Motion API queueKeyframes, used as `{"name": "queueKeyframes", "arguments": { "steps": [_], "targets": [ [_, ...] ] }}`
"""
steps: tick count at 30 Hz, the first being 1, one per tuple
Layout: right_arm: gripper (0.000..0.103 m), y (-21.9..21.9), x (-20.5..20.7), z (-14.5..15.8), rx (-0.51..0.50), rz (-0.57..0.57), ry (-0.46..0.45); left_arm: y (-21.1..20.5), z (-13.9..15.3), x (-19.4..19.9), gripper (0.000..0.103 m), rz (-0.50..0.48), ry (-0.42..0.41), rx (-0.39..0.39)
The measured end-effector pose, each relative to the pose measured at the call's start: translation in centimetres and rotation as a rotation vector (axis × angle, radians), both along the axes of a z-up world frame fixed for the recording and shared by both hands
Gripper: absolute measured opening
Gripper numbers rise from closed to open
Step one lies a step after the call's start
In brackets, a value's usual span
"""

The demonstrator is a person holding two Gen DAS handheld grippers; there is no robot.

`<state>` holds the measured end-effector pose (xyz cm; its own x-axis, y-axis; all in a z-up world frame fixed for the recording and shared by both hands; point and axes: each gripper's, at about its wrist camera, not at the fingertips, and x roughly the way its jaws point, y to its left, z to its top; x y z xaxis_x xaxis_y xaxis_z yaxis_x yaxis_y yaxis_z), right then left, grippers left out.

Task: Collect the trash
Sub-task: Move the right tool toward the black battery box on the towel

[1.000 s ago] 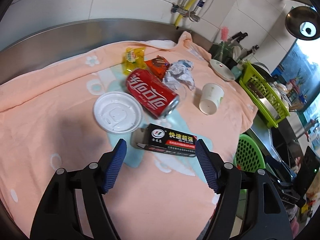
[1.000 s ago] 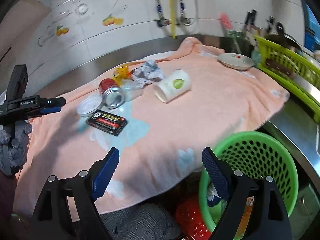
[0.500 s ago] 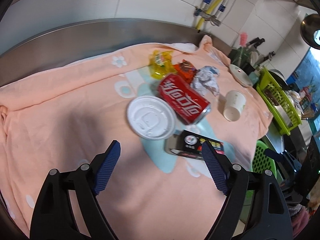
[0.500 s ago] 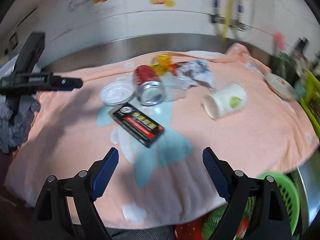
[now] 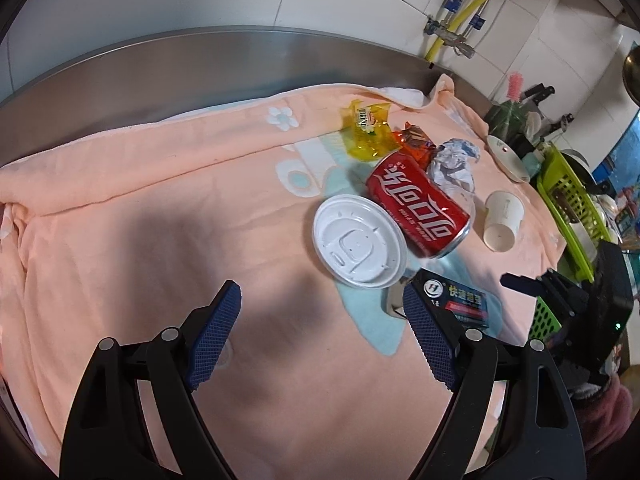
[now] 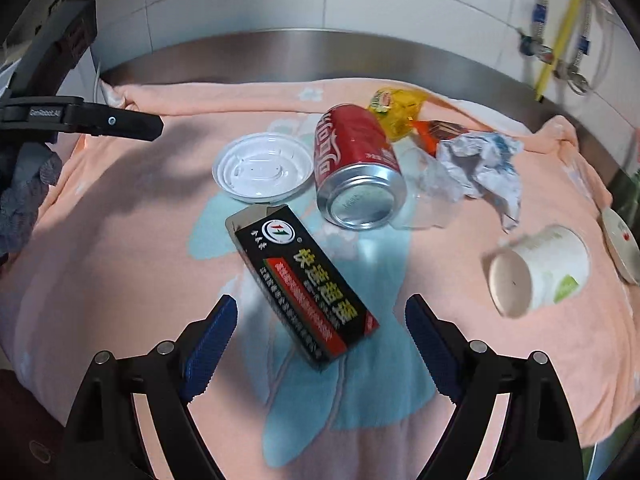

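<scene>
Trash lay scattered on the peach towel [image 6: 120, 280] over the table.

Our right gripper [image 6: 320, 344] hovered with jaws spread wide over the black carton [image 6: 304, 288], open-ended and lying flat just before the tipped red cola can [image 6: 354, 164] and white plastic lid [image 6: 262, 172]. Our left gripper [image 5: 320, 336] was likewise spread and empty. A crumpled paper [image 6: 484, 168] and a paper cup [image 6: 540, 270] on its side lay nearby.

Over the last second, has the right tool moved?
Yes. The right tool has swung left from the green basket and closed in on the black box, which lies on the towel.
</scene>
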<state>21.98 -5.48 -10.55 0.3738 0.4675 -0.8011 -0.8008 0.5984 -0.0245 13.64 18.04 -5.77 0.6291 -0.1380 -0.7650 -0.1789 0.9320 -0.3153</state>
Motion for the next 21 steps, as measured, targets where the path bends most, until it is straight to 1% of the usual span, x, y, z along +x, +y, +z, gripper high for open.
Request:
{"name": "queueKeyframes", "arguments": {
  "steps": [5,12,14,16,18,19,21],
  "targets": [
    [0.083,2.1,1.1,-1.0,-0.04,0.06,0.014,0.1,-0.3,0.7,0.082,-0.007,0.008,0.023],
    [0.082,4.2,2.6,-2.3,-0.082,0.096,0.022,0.0,-0.9,2.3,0.081,-0.038,0.017,0.052],
    [0.08,4.5,2.7,-2.5,-0.084,0.104,0.026,-0.2,-1.1,2.9,0.078,-0.046,0.024,0.067],
    [0.073,4.7,2.5,-2.6,-0.088,0.111,0.03,-0.3,-1.5,3.6,0.074,-0.066,0.029,0.067],
    [0.07,4.9,2.1,-2.6,-0.087,0.12,0.025,-0.5,-2.1,4.5,0.07,-0.075,0.051,0.08],
    [0.065,4.9,2.0,-2.5,-0.085,0.125,0.028,-0.6,-2.3,4.8,0.068,-0.078,0.056,0.081],
    [0.062,4.9,1.8,-2.3,-0.085,0.124,0.031,-0.8,-2.8,5.4,0.065,-0.087,0.066,0.087]
  ]
}}
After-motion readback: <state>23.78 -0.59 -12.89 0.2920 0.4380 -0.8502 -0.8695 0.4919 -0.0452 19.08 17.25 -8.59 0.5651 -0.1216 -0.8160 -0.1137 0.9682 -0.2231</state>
